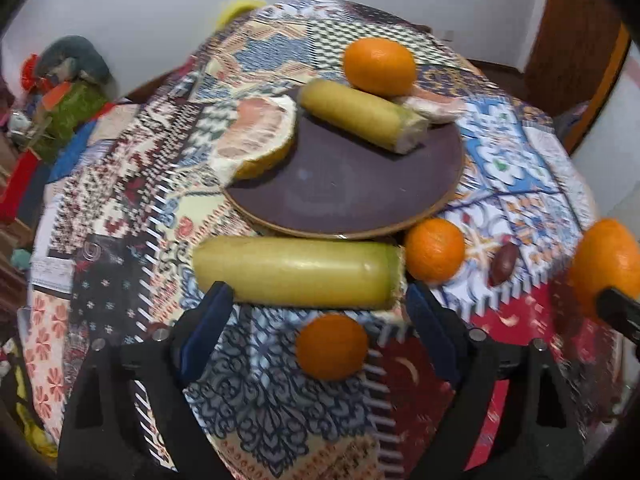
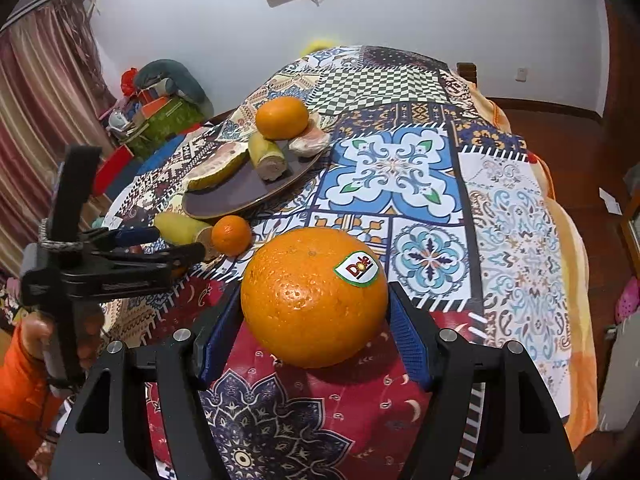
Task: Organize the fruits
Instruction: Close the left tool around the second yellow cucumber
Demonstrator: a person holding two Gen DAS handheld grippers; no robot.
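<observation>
Two grippers: I have one in each hand, both over the patchwork tablecloth (image 2: 400, 184).
Right gripper (image 2: 316, 320): its blue pads (image 2: 408, 340) sit at 3 and 9 o'clock of the Dole-stickered orange (image 2: 312, 296); the pads look to be touching the peel, so I read it as clamped on the fruit, though the orange also seems to rest on the cloth.
Left gripper (image 1: 316, 304): jaws spread wide, empty, tips just short of the long yellow-green fruit piece (image 1: 296, 272), which lies crosswise at 12 o'clock of the fingers.
Small tangerine (image 1: 332, 346): on the cloth between the left fingers, nearer me than the long piece.
Second tangerine (image 1: 434, 250): at 3 o'clock of the long piece, touching its cut end.
Plate (image 1: 344, 184): dark purple, at 12 o'clock beyond the long piece; it carries a shorter yellow-green piece (image 1: 360, 116), with a pomelo wedge (image 1: 256, 140) on its 9 o'clock rim and an orange (image 1: 380, 66) at its far edge.
Handling, orange: I judge it firm, fairly heavy, round and waxy, so it may roll; hold across the widest girth, as now.
Handling, long piece: probably smooth and stiff; take it mid-length across the narrow width, turning the wrist first.
Handling, tangerines: soft skin, light; squeeze gently.
</observation>
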